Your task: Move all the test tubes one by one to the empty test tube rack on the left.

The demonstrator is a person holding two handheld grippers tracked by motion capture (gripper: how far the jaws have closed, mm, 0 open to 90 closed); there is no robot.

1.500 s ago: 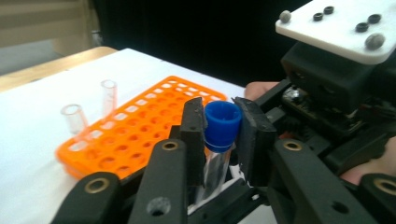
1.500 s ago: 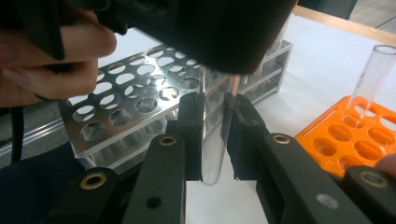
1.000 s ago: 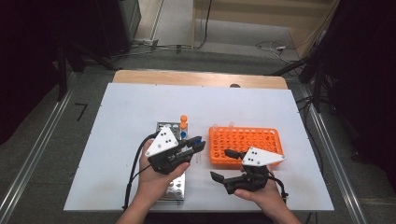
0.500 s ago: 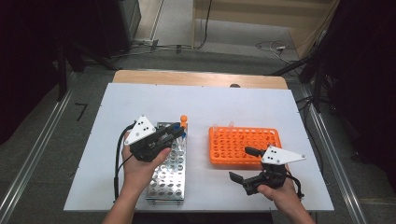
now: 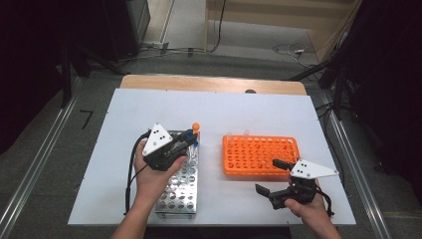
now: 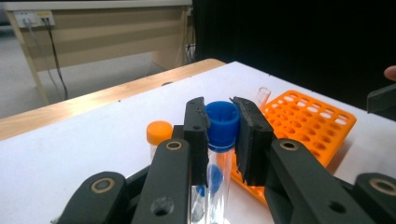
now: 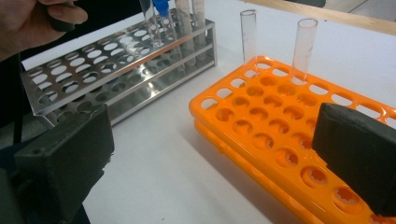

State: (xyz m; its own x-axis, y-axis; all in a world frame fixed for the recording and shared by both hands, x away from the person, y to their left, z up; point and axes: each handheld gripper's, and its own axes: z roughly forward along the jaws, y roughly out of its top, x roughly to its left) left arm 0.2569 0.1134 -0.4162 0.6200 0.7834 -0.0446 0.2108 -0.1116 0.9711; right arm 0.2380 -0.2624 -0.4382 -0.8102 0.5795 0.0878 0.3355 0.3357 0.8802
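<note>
Since a second ago the left gripper (image 5: 186,142) has carried the clear glass tube with the blue screw cap (image 6: 221,122) from beside the orange plastic tube rack (image 5: 261,155) to above the perforated steel rack (image 5: 179,186). Its jaws are clamped on the cap, and insertion appears next. The right gripper (image 5: 271,177) has drawn back towards the table's near edge (jaws just opened wide, nothing between them). No labels or writing are legible.

Shiny metal rack (image 5: 180,186); glossy orange plastic rack (image 5: 260,156).
</note>
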